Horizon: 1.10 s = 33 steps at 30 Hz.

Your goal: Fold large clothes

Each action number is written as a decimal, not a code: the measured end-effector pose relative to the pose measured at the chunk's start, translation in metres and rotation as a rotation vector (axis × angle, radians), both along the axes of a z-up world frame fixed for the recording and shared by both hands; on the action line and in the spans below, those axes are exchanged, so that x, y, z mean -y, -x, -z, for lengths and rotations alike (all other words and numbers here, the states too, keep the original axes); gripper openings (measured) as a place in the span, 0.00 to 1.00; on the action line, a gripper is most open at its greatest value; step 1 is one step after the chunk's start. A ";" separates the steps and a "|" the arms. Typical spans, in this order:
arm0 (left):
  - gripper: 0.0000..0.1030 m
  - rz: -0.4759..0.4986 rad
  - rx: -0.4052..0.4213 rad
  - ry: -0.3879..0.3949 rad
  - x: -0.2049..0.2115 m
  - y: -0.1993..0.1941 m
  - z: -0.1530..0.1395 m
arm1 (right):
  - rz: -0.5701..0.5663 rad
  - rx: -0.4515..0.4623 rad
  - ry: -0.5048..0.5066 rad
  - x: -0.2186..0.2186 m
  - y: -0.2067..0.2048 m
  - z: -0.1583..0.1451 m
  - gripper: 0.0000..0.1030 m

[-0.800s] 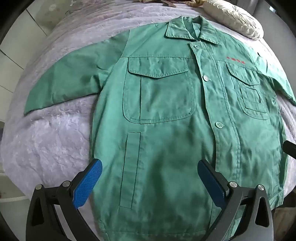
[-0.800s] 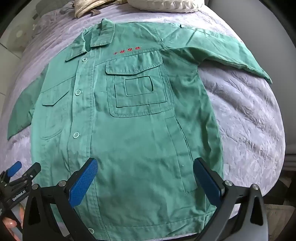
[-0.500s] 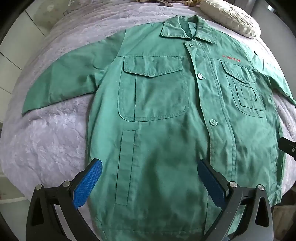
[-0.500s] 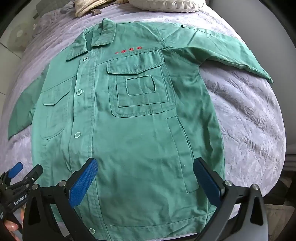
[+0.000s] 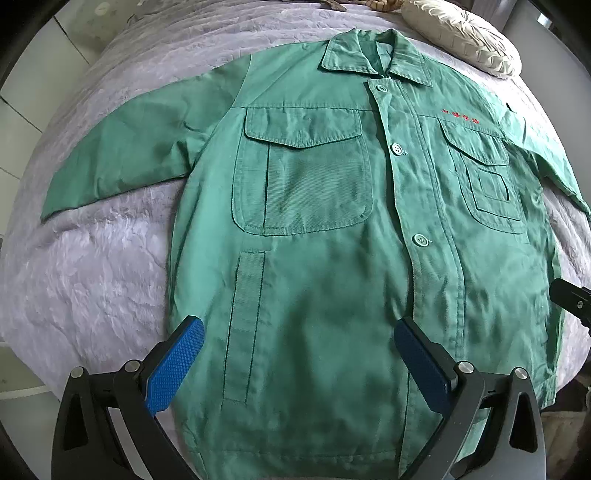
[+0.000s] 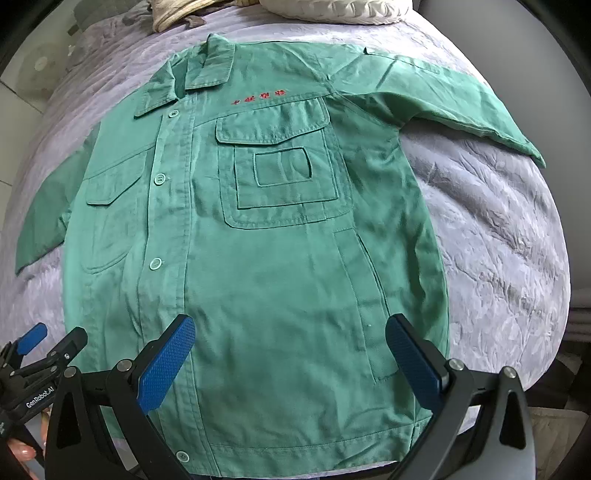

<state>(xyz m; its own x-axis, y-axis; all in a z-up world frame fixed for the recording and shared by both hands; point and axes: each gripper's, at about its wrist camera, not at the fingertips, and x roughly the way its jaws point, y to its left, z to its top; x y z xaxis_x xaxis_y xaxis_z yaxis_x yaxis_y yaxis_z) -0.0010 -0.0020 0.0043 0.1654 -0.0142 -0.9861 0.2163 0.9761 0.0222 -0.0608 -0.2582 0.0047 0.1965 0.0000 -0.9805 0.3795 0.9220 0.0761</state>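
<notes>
Risk first: green buttoned cotton work jacket (image 5: pixel 332 280), spread face-up across the lilac crinkled bedspread (image 5: pixel 96 280), filling the centre of both views, hem toward the bottom of the frame, collar toward the top. Nothing folded yet, by the look of it. Left gripper (image 5: pixel 299 363) with blue ribbed pads, jaws spread wide and empty, hanging above the lower front panel in the left wrist view. Right gripper (image 6: pixel 290 360), likewise splayed and holding nothing, above the hem half in the right wrist view.

Likely trouble: pinching only the top layer of the front panel, so the back layer stays behind and the fold bunches. Also likely: catching bedspread along with cloth at the side seam, dragging the whole cover. Buttoned placket (image 6: pixel 162 221) stiff enough to resist a crease near it; uneven lift by the two hands probably skewing the garment.

Edges: hem close to the bed's near edge at the bottom of both frames, so a pull downward could slide cloth off. Left sleeve (image 5: pixel 122 155) stretched to centre left of the left wrist view, cuff near the bed's rim. Right sleeve (image 6: pixel 443 103) reaching the upper right of the right wrist view. Cream pleated cushion (image 5: pixel 461 33) just beyond the collar at the upper right. Open bedspread beside both flanks, roomier at lower left of the left view and centre right of the right view.
</notes>
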 end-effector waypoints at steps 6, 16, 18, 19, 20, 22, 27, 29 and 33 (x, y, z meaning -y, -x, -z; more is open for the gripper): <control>1.00 -0.008 -0.006 0.004 0.001 0.002 0.001 | -0.006 -0.005 0.001 -0.002 0.000 0.001 1.00; 1.00 -0.010 -0.009 0.005 0.003 0.005 0.002 | -0.010 -0.008 0.003 -0.005 0.001 0.001 1.00; 1.00 -0.008 -0.011 0.005 0.003 0.006 0.003 | -0.011 -0.009 0.004 -0.005 0.001 0.001 1.00; 1.00 -0.008 -0.011 0.003 0.004 0.006 0.003 | -0.011 -0.009 0.004 -0.005 0.001 0.001 1.00; 1.00 -0.008 -0.010 0.001 0.004 0.006 0.003 | -0.013 -0.009 0.004 -0.006 0.001 0.001 1.00; 1.00 -0.009 -0.010 0.003 0.005 0.007 0.003 | -0.014 -0.009 0.004 -0.006 0.001 0.000 1.00; 1.00 -0.010 -0.014 0.007 0.005 0.007 0.002 | -0.012 -0.010 0.005 -0.006 0.001 0.000 1.00; 1.00 -0.011 -0.014 0.010 0.005 0.007 0.002 | -0.013 -0.010 0.005 -0.006 0.001 0.000 1.00; 1.00 -0.011 -0.015 0.011 0.005 0.008 0.001 | -0.017 -0.010 0.006 -0.008 0.002 0.000 1.00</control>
